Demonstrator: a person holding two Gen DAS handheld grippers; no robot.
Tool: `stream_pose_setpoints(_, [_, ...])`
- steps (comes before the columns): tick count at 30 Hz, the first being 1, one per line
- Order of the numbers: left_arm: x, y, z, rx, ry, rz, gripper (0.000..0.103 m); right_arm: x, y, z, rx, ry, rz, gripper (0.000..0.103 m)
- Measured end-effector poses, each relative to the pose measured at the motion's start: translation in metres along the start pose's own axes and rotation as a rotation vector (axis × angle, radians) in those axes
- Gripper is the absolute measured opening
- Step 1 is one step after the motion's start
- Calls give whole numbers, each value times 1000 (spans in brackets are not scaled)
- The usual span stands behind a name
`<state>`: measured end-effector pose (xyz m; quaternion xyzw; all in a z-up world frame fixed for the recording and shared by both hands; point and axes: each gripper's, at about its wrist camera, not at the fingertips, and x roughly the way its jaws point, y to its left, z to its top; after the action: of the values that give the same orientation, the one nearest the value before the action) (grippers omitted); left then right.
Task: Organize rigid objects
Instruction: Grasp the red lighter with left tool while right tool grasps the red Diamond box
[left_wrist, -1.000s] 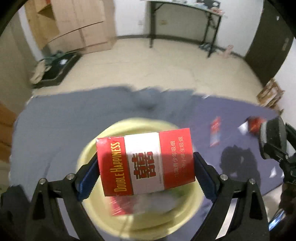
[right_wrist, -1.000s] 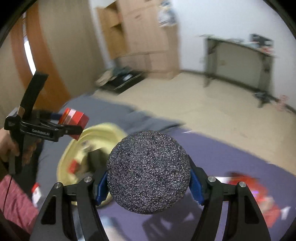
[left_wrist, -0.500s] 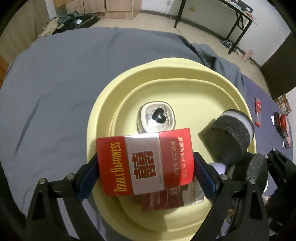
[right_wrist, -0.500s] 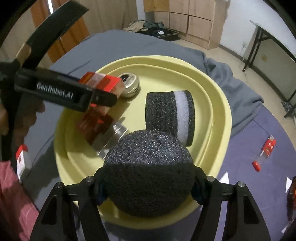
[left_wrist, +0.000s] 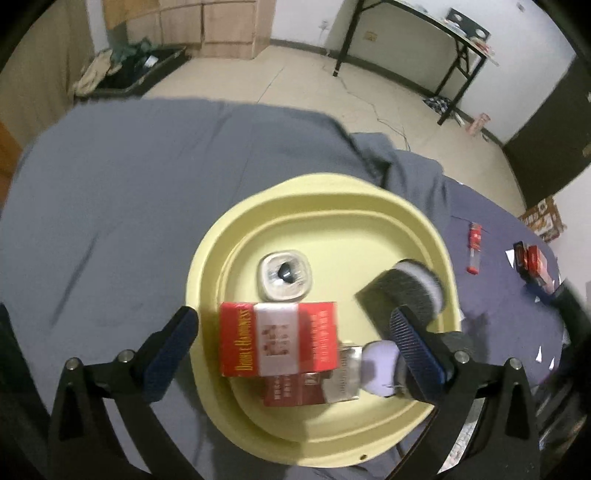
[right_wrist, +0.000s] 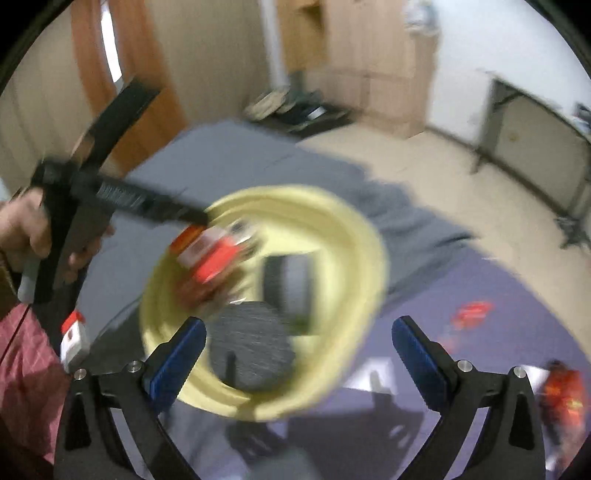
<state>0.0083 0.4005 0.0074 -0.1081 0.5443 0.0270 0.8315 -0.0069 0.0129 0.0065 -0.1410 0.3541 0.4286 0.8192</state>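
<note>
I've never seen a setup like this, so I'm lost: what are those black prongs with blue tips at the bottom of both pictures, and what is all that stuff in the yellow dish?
No robot here: a person holds a hand-operated claw in each hand, each carrying a fisheye camera looking along its fingers. One picture comes from the left claw, the other from the right claw. Both stand open, holding nothing. On the grey-blue cloth sits a pale yellow plastic basin. Inside lie a red-and-white cigarette box, a small square silver tin and a dark grey foam cylinder. The right view is motion-blurred.

right view motion-blurred — foam ball (right_wrist: 251, 345), red pack (right_wrist: 212, 254)
</note>
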Motion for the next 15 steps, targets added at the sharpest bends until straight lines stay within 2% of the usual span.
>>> stream_pose_setpoints(2, [-3,-26,9,39,-7,-8,103,-30,-47,-11,71,-26,-113,103])
stream_pose_setpoints(4, [-1,-55,16,75,-13,-22,103,-52,-112,-34,207,0,-261,103])
stream_pose_setpoints(5, [2,-74,21,93,-14,-37,103,-62,-147,-51,316,25,-315,103])
stream_pose_setpoints(9, [26,-143,36,149,6,-86,103,-82,-238,-107,663,49,-367,103])
stream_pose_setpoints(11, [44,-178,43,195,21,-90,103,-82,-255,-117,707,39,-377,103])
stream_pose_setpoints(15, [81,-229,54,276,61,-62,103,-63,-278,-116,745,62,-363,103])
